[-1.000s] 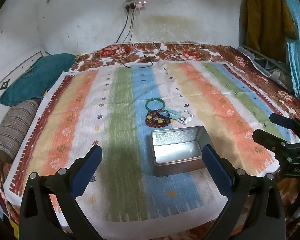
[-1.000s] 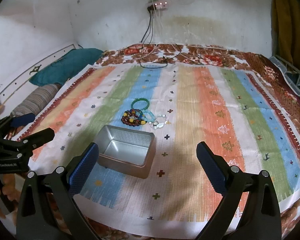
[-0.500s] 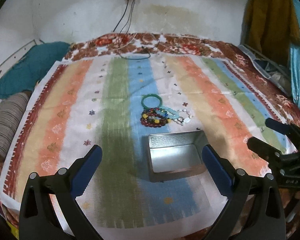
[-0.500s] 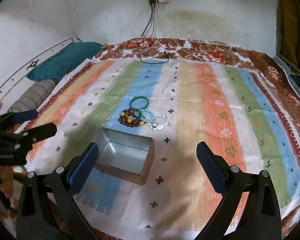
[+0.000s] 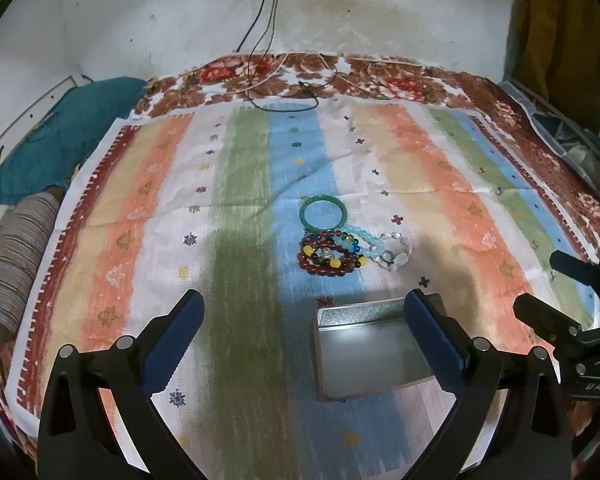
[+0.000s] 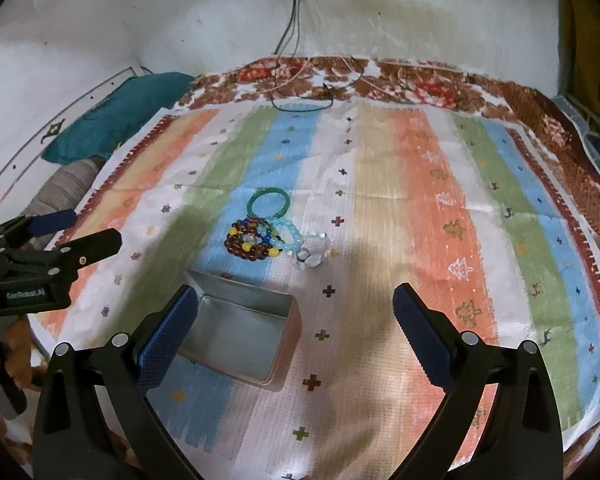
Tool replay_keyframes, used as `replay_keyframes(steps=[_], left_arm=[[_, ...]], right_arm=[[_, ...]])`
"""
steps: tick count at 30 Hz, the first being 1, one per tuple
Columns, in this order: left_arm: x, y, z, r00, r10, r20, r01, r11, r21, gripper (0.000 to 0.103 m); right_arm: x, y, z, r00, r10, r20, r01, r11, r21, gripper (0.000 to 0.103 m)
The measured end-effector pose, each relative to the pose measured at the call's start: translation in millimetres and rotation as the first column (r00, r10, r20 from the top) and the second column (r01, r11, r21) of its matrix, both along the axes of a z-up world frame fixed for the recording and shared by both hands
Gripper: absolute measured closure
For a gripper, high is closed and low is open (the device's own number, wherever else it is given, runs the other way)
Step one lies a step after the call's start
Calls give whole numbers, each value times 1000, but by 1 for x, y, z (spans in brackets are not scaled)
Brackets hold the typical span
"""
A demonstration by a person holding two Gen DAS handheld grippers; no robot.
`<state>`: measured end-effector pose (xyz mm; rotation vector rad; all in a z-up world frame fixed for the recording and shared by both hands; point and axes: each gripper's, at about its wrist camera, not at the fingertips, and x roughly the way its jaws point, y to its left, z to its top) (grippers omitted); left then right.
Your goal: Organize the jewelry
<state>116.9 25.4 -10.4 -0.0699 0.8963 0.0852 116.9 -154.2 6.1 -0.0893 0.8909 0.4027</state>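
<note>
A pile of bracelets lies on the striped cloth (image 5: 440, 184): a green bangle (image 5: 323, 213), a dark red and multicolour bead bracelet (image 5: 327, 254), a pale blue bead bracelet (image 5: 363, 241) and a white bead bracelet (image 5: 396, 251). The same pile (image 6: 266, 236) shows in the right wrist view. In front of it stands an open, empty metal tin (image 5: 370, 354), also (image 6: 240, 330). My left gripper (image 5: 304, 328) hovers open above the cloth, its right finger over the tin. My right gripper (image 6: 294, 324) is open too, its left finger over the tin's near corner.
The cloth covers a bed with a floral blanket (image 5: 380, 76) at the far edge. A teal pillow (image 5: 60, 140) and a striped bolster (image 5: 12, 256) lie at the left. Cables (image 5: 284, 92) hang from a wall socket onto the bed. Clothes hang at the right (image 5: 560, 32).
Both grippers have moved forward and lower toward the tin and the bracelets, which now look larger. Jaws stayed open. Nothing on the cloth moved.
</note>
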Motion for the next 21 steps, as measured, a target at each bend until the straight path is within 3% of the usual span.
replay_keyframes(steps=[4,9,21], left_arm=[[9,1,-2,1000,17,-15,-17,1000,5,6],[24,6,-11,998,33,-50,-35,998,-43,6],[59,11,-30,994,52,-99,-56,998,-37,6]], right_arm=[[13,0,-3,1000,-21,-14,21,1000,-17,4],[27,1,-7,999,-39,-34,38,999,-22,4],[54,11,-19,997,-33,-67,30,998,-50,4]])
